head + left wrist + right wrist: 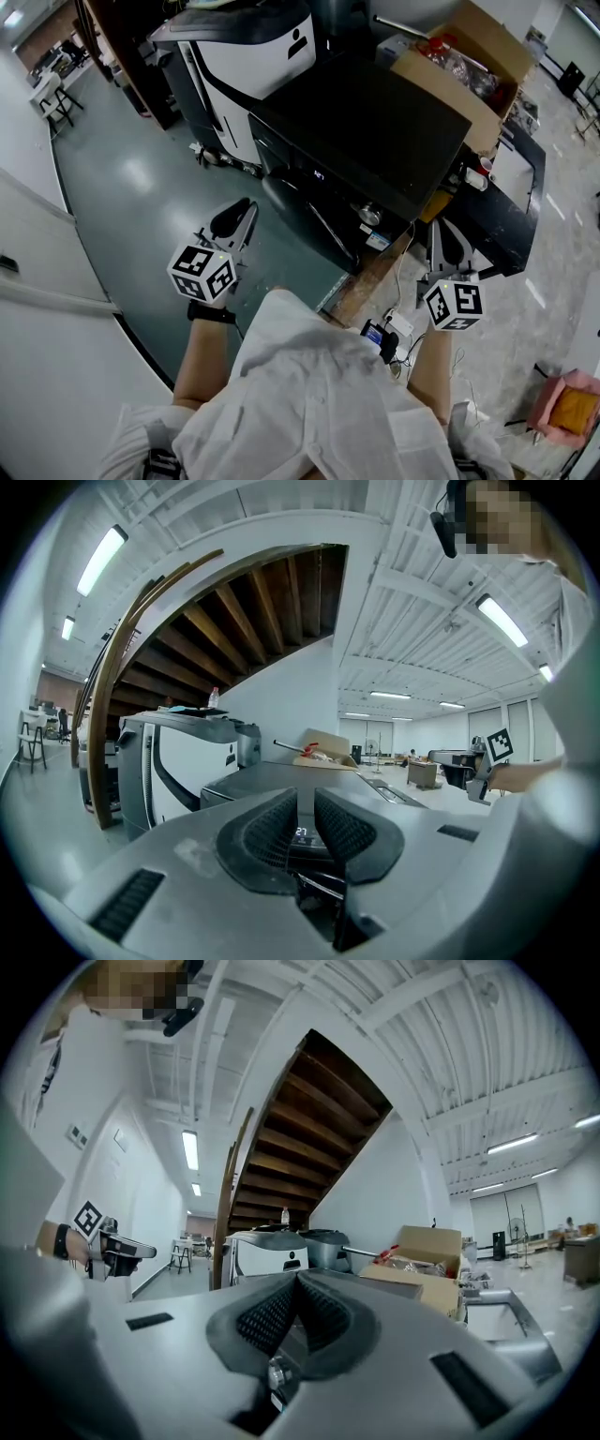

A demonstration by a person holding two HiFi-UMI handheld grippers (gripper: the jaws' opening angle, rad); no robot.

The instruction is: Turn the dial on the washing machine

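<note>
Ahead on the floor, washing machine [366, 127]: black, lid down, front panel facing the person; a lit display shows on the panel.
Dial [369, 215]: small round knob at the panel's lower edge, between the two grippers, touched by neither.
Left gripper [242, 211]: held over the grey floor [122, 169], apart from the machine's left corner; jaws slightly parted, nothing between them.
Right gripper [444, 234]: held near the machine's right corner; jaw tips together, holding nothing.
Cardboard box [450, 89]: open, touching the machine's far right side.
</note>
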